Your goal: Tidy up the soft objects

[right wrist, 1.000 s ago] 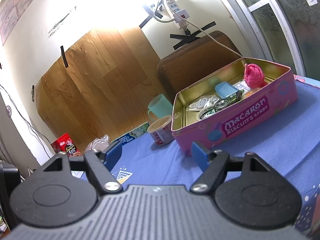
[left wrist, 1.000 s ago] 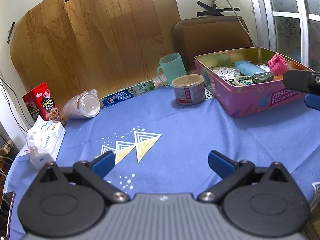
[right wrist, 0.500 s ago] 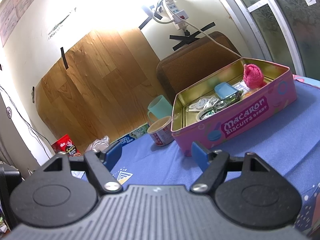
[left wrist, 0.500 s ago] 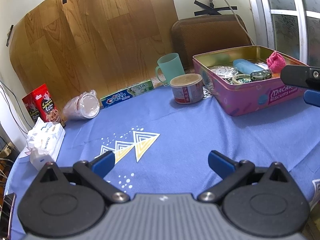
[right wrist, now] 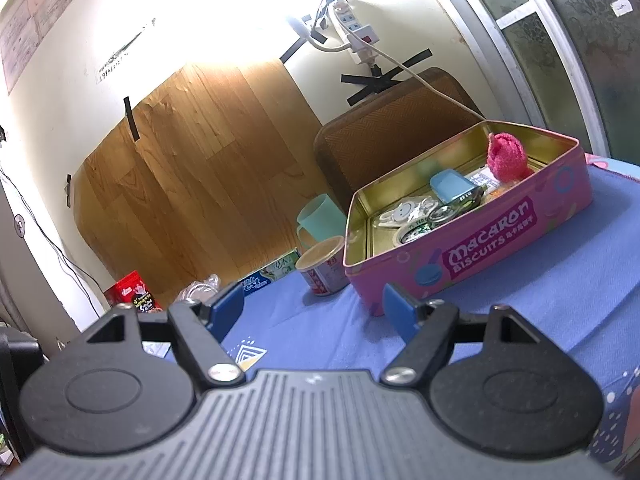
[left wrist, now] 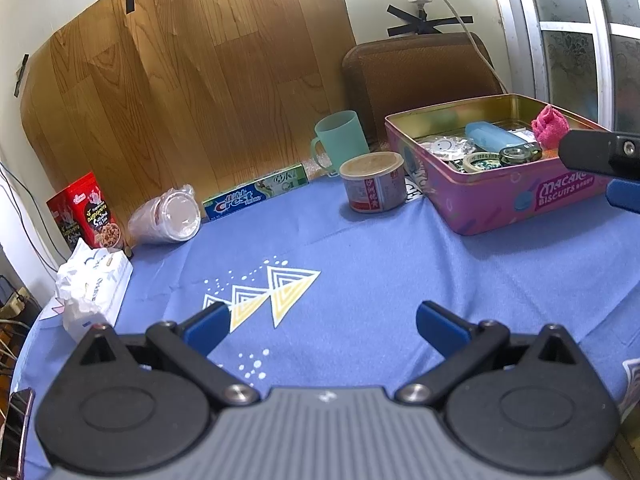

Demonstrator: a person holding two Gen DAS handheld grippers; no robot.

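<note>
You faced a cream wall [right wrist: 208, 32] with a wood-grain sheet [left wrist: 192, 80] taped against it by black strips. A brown chair back [left wrist: 420, 76] stood behind the table, which wore a blue cloth [left wrist: 380, 272]. A white power strip [right wrist: 356, 28] hung on the wall above the chair, its cord trailing down. Frosted window panes [right wrist: 580, 52] in pale frames filled your right side. Bright glare washed the upper wall.

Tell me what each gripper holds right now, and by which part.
Nothing is held. The left gripper and right gripper both stand open over the blue cloth, with nothing between their fingers.
</note>
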